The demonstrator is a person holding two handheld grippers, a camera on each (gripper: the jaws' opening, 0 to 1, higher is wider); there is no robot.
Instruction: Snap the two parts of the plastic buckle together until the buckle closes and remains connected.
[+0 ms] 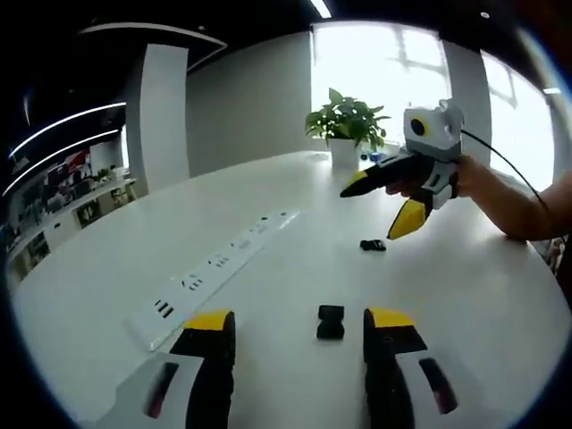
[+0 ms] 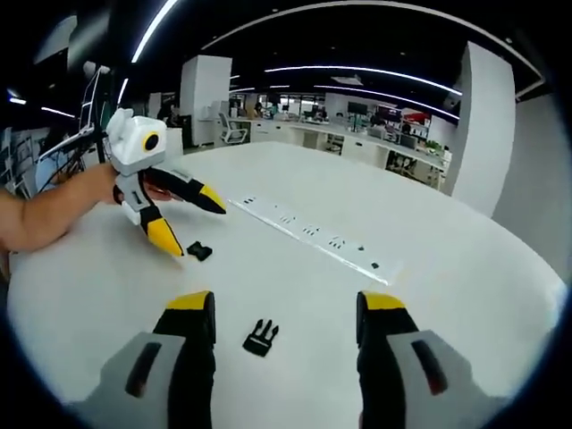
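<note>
Two black buckle parts lie apart on the white table (image 1: 483,295). The blocky socket part (image 1: 330,322) rests just ahead of my left gripper (image 1: 299,322), whose yellow-tipped jaws stand open on either side of it without touching. The same socket part (image 2: 198,251) lies below the left gripper (image 2: 189,221) in the right gripper view. The pronged part (image 2: 260,337) sits on the table between the open jaws of my right gripper (image 2: 284,304), nearer the left jaw. In the left gripper view the pronged part (image 1: 373,245) lies under the right gripper (image 1: 382,204), which a hand holds above the table.
A long white power strip (image 1: 214,268) runs diagonally across the table, also the power strip (image 2: 308,234) beyond the parts. A potted plant (image 1: 347,121) stands at the table's far edge by the windows. Office desks fill the background.
</note>
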